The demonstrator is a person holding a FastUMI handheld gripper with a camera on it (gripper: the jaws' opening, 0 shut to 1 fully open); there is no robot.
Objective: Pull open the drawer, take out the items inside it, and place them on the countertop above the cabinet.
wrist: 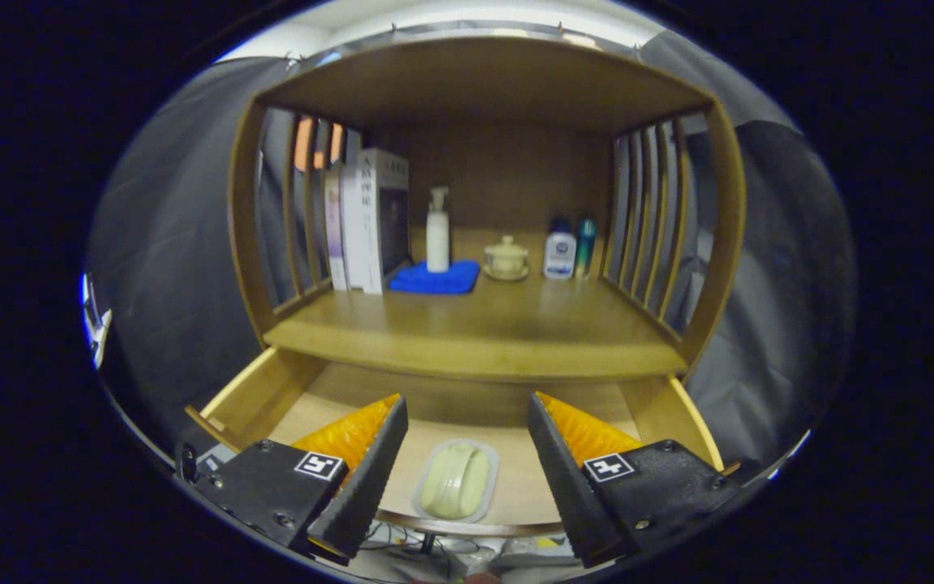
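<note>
The drawer (260, 397) is pulled out, and a pale soap in its clear tray (456, 480) lies inside, between the wide-apart fingers of the gripper (467, 442). Go straight down, squeeze its sides gently, then lift to the countertop (475, 337)

books (366, 219): 3 (roughly) | bottles (437, 231): 3 | lidded cup (506, 257): 1 | blue cloth (434, 278): 1 | drawer item (456, 480): 1
</note>
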